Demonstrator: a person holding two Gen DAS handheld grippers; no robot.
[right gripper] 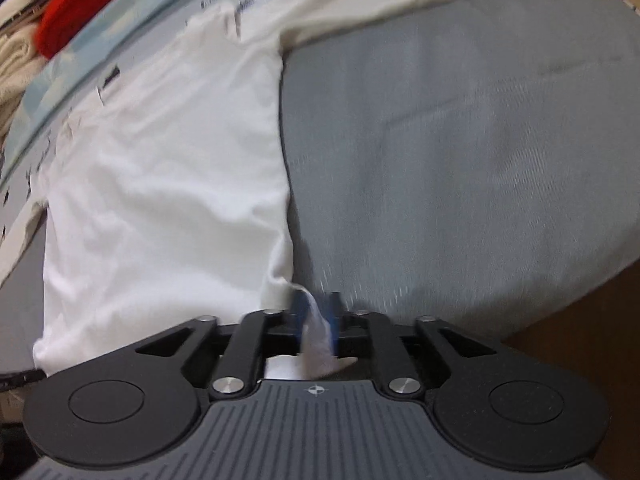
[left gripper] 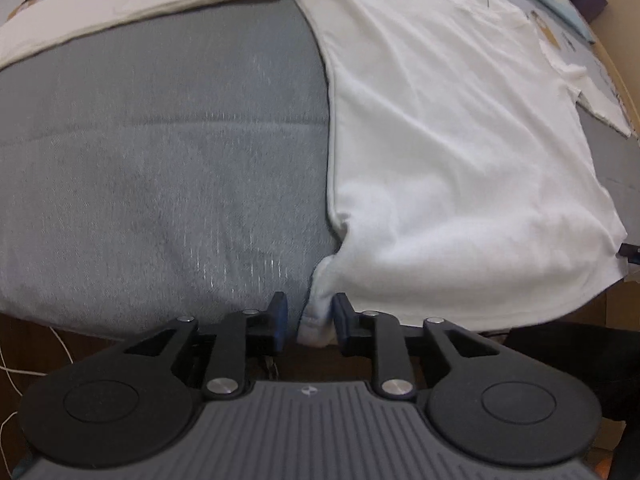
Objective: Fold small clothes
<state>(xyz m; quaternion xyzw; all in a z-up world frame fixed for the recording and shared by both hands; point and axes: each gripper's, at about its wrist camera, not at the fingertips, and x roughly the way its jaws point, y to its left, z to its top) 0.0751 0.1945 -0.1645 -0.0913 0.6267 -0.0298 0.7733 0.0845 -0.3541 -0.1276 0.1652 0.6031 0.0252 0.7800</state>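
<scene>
White garment (left gripper: 440,152) — plain grey cover (left gripper: 160,160)

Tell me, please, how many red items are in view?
1: a red cloth at the top left of the right wrist view, beside a beige bundle, beyond the white shirt. The left wrist view shows none; others may lie outside both frames.

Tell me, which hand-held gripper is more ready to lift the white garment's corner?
Probably the right hand-held gripper: the white garment corner fills its narrow gap. The left hand-held gripper has slack beside its corner.
</scene>
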